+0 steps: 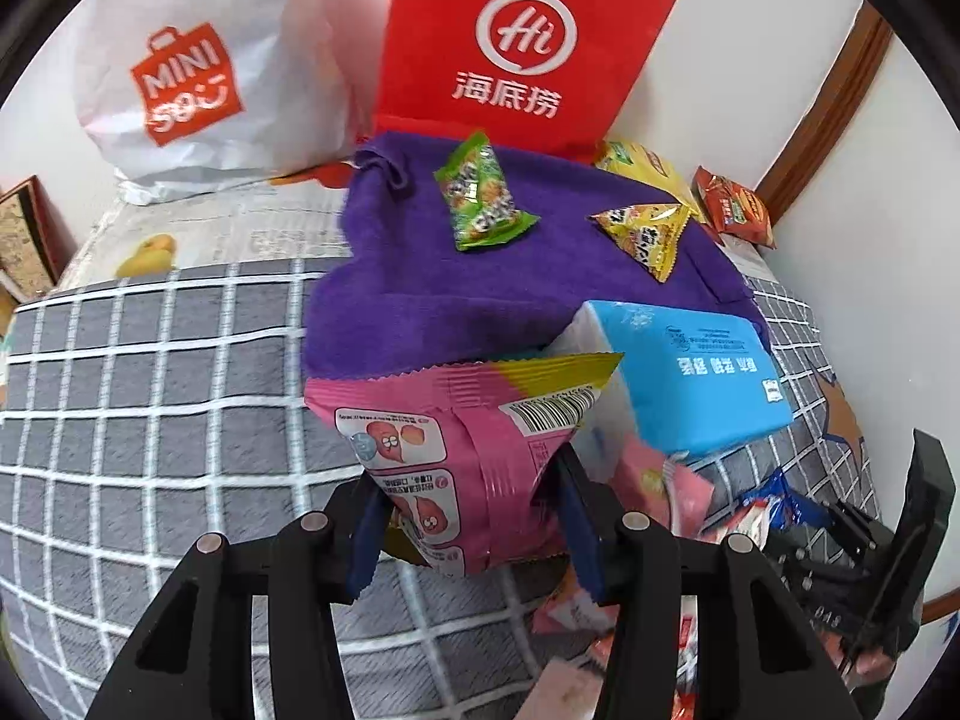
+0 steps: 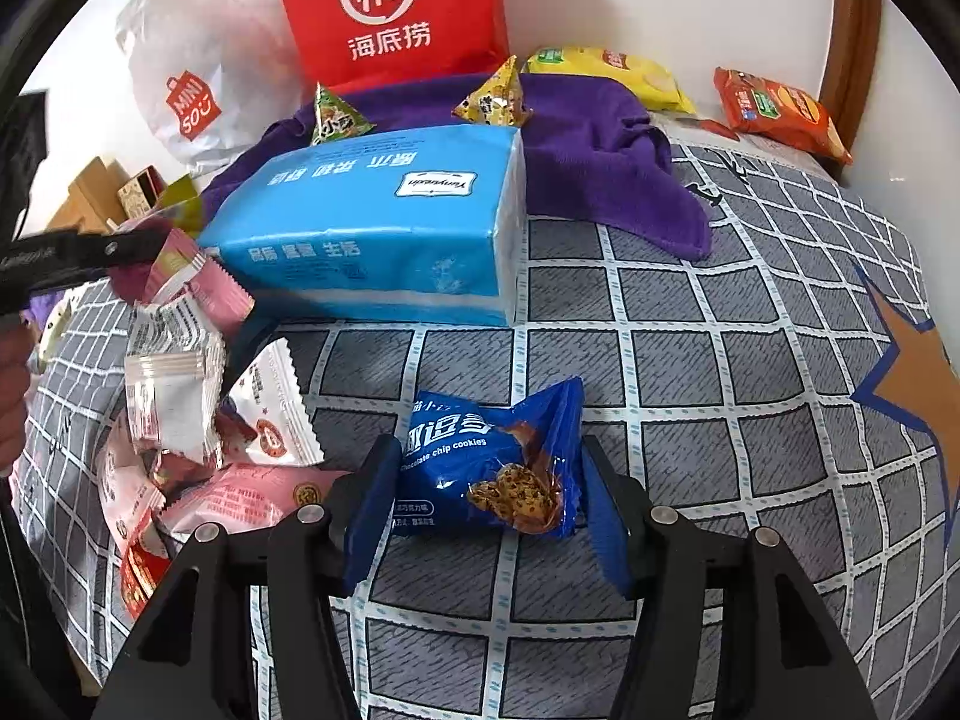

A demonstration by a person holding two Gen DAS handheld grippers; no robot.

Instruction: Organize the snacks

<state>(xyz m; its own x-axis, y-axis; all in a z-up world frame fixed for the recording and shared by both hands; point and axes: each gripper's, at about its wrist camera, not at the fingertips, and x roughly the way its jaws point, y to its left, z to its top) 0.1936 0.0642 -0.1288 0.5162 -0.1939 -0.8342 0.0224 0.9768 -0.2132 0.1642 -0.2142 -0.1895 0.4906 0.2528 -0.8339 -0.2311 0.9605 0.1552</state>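
Observation:
My left gripper (image 1: 474,516) is shut on a pink snack bag (image 1: 456,456) and holds it above the checked cloth (image 1: 150,396). My right gripper (image 2: 486,516) has its blue pads on both sides of a blue chocolate chip cookie pack (image 2: 498,462) that lies on the checked cloth (image 2: 690,420); the pads seem to touch its ends. A pile of pink and white snack packets (image 2: 192,420) lies to the left of it. On the purple towel (image 1: 420,276) lie a green snack (image 1: 480,198) and a yellow triangular snack (image 1: 645,228).
A blue tissue pack (image 2: 384,222) lies mid-table, also in the left wrist view (image 1: 696,378). A red Haidilao bag (image 1: 522,42) and a white Miniso bag (image 1: 198,72) stand at the back. A yellow chip bag (image 2: 612,75) and an orange snack bag (image 2: 780,111) lie by the wall.

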